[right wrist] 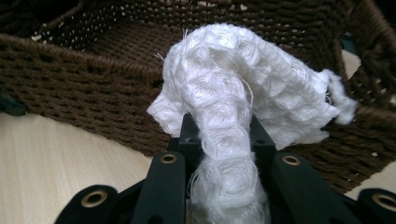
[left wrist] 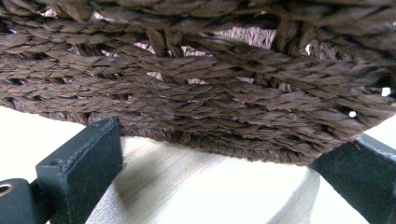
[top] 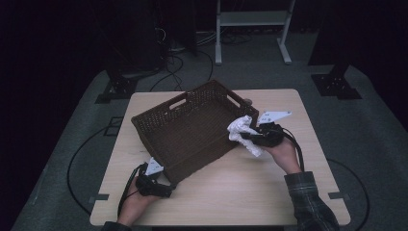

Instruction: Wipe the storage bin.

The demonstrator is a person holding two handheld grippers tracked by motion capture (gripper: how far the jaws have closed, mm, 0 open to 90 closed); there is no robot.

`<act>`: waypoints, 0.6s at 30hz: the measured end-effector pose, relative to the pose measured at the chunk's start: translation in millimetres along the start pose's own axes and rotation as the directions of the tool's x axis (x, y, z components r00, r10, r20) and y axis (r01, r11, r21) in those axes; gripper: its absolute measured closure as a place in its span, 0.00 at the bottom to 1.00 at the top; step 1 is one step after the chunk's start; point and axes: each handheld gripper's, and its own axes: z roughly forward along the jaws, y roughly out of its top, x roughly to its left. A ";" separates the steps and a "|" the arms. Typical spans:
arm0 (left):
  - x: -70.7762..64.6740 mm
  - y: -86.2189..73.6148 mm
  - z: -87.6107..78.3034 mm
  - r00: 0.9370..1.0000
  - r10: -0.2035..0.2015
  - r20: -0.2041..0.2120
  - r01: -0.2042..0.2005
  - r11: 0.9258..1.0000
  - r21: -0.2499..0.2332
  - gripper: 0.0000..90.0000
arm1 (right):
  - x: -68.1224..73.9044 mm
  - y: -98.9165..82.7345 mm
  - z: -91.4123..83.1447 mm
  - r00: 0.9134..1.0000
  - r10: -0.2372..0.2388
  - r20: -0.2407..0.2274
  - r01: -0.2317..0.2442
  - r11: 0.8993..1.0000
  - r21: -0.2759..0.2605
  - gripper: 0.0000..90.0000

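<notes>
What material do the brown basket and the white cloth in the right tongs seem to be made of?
The basket looks woven from twisted dark brown fibre, perhaps paper cord or rattan, matte; plaited strands and gaps show in its wall. The cloth, pinched in the right tongs, looks like soft white cotton with a waffle texture and frayed threads.

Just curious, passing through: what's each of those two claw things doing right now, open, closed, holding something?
Left gripper: open, jaws wide apart at the basket corner.
Right gripper: shut on the white cloth.

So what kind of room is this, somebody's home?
More likely a lab or recording studio: a lone wooden table on grey carpet, cables trailing over the floor, and dark stands around it.
</notes>
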 end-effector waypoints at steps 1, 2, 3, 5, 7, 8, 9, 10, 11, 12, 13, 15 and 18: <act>0.2 0.0 0.0 1.000 0.003 -0.001 -0.003 1.000 0.000 0.02 | 0.5 -1.2 3.1 1.000 0.002 0.000 -0.002 1.000 0.008 0.81; 0.0 0.0 0.0 1.000 0.000 0.000 0.000 1.000 0.000 0.02 | 0.4 -2.3 5.6 1.000 0.000 -0.003 0.000 1.000 0.011 0.81; 0.2 0.0 0.0 1.000 0.002 -0.001 -0.002 1.000 0.000 0.02 | 0.6 -4.1 9.0 1.000 0.006 -0.008 -0.006 1.000 0.021 0.81; 0.0 0.0 0.0 1.000 0.001 0.000 -0.001 1.000 0.000 0.02 | 0.7 -5.0 10.8 1.000 0.008 -0.010 -0.008 1.000 0.022 0.81; 0.0 0.0 0.0 1.000 0.000 0.000 0.000 1.000 0.000 0.02 | 0.0 -6.7 14.0 1.000 0.009 -0.016 -0.009 1.000 0.028 0.81; 0.1 0.0 0.0 1.000 0.001 0.000 -0.001 1.000 0.000 0.02 | -0.6 -8.7 17.0 1.000 0.009 -0.019 -0.008 0.999 0.045 0.81; 0.2 0.1 0.0 1.000 0.002 -0.001 -0.002 1.000 0.000 0.02 | -0.7 -9.6 18.6 1.000 0.014 -0.023 -0.013 0.999 0.049 0.81; 0.2 0.1 0.0 1.000 0.002 -0.001 -0.002 1.000 0.000 0.02 | -0.7 -10.6 20.1 1.000 0.020 -0.024 -0.019 0.998 0.053 0.81; 0.2 0.1 0.0 1.000 0.002 -0.001 -0.002 1.000 0.000 0.02 | -1.0 -11.8 21.4 1.000 0.018 -0.025 -0.017 0.998 0.058 0.81; 0.2 0.1 0.0 1.000 0.002 -0.001 -0.002 1.000 0.000 0.02 | -1.0 -11.8 21.4 1.000 0.018 -0.025 -0.017 0.998 0.058 0.81; 0.1 0.1 0.0 1.000 0.002 -0.001 -0.002 1.000 0.000 0.02 | -1.4 -12.9 22.9 0.999 0.018 -0.028 -0.016 0.998 0.063 0.81; 0.0 0.0 0.0 1.000 0.000 0.000 0.000 1.000 0.001 0.02 | -1.5 -17.9 30.4 0.999 0.020 -0.026 -0.017 0.995 0.097 0.81; 0.1 0.0 -0.1 1.000 0.001 0.000 -0.001 1.000 0.001 0.02 | -1.7 -21.7 36.4 0.999 0.026 -0.034 -0.022 0.992 0.121 0.81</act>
